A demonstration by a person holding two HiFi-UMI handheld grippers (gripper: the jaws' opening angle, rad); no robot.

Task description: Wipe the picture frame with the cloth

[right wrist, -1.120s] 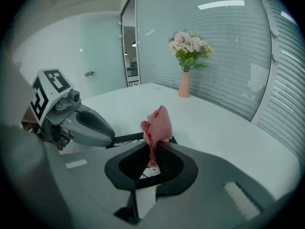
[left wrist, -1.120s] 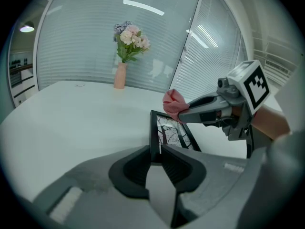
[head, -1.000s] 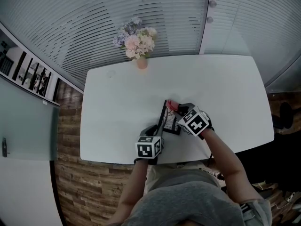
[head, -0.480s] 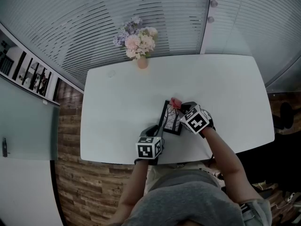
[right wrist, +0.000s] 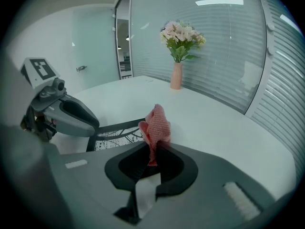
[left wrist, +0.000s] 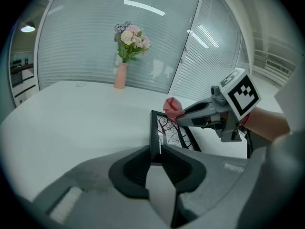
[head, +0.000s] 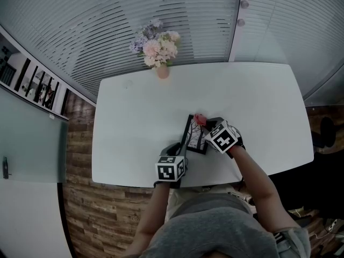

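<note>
A black picture frame (head: 194, 136) with a line-drawing print lies flat on the white table (head: 134, 122). My left gripper (head: 180, 150) is shut on the frame's near left edge (left wrist: 155, 137). My right gripper (head: 207, 127) is shut on a pink cloth (head: 200, 119), which rests at the frame's far corner. In the left gripper view the pink cloth (left wrist: 172, 109) sticks out of the right gripper's jaws over the frame. In the right gripper view the cloth (right wrist: 155, 127) bunches upward from the jaws, with the frame (right wrist: 114, 133) beyond it.
A pink vase of flowers (head: 157, 50) stands at the table's far edge. Slatted glass walls (head: 161, 15) rise behind the table. Wooden floor (head: 86, 208) shows on the left, past the table's edge.
My right gripper has carried the pink cloth slightly toward the frame's far end. The left gripper and the frame have stayed where they were.
</note>
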